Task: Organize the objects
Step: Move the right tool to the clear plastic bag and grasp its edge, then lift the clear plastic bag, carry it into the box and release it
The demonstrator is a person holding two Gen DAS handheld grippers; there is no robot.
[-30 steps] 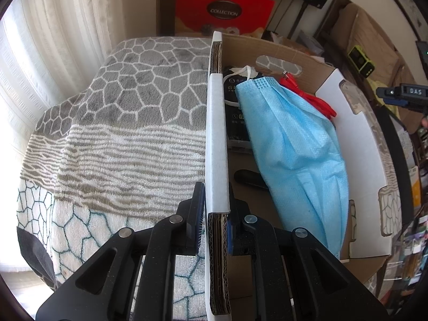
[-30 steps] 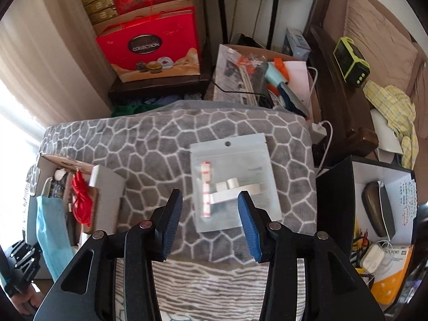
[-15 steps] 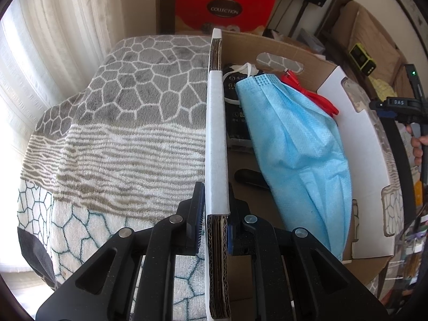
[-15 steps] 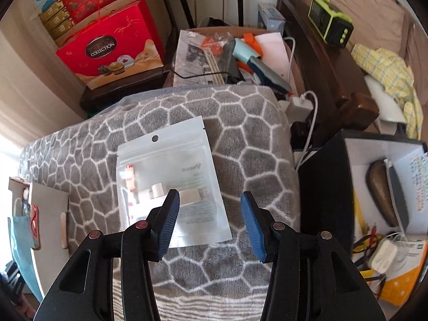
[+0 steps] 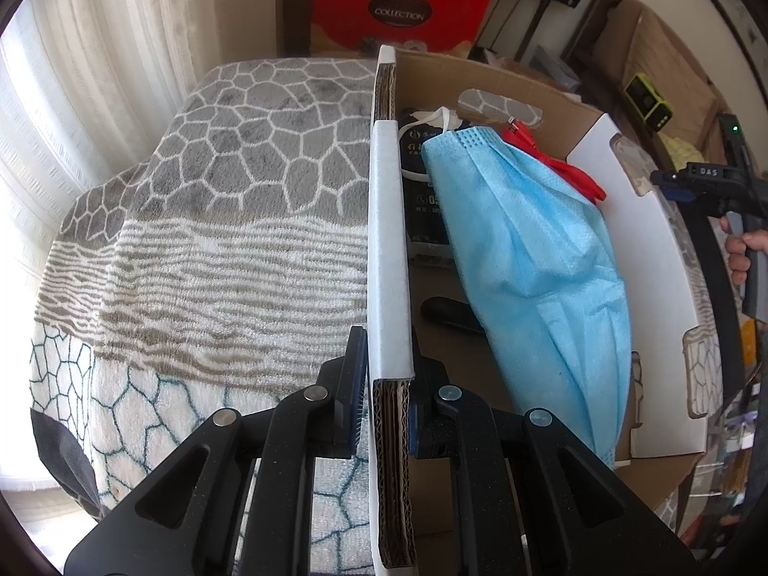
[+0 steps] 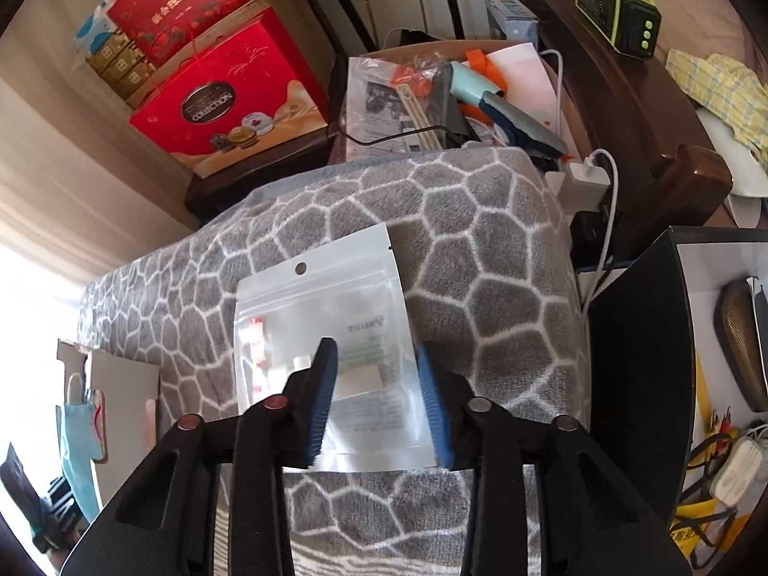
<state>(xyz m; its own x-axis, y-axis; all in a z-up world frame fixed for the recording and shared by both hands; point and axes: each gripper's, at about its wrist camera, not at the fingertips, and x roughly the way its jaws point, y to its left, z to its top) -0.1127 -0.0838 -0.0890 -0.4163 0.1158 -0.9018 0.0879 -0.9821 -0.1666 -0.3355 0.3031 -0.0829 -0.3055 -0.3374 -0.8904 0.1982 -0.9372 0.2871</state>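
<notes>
My left gripper [image 5: 384, 374] is shut on the left wall of a cardboard box [image 5: 386, 249] that stands on a grey patterned blanket [image 5: 230, 221]. Inside the box lie a blue face mask [image 5: 533, 269], a red strap [image 5: 566, 168] and a dark packet [image 5: 422, 206]. My right gripper [image 6: 377, 384] is open, its fingers on either side of a clear zip bag [image 6: 331, 336] of small white and red parts that lies flat on the blanket. The box also shows at the left in the right wrist view [image 6: 122, 393].
A red gift box [image 6: 230, 101] stands behind the blanket. An open box of tools and papers [image 6: 446, 91] is at the back. A black bin [image 6: 638, 360] with cables stands at the right. A charger and white cable [image 6: 590, 173] hang off the blanket's right edge.
My right gripper has moved forward and down onto the zip bag, so that its fingers now straddle the bag's lower part. The left gripper and box have not moved.
</notes>
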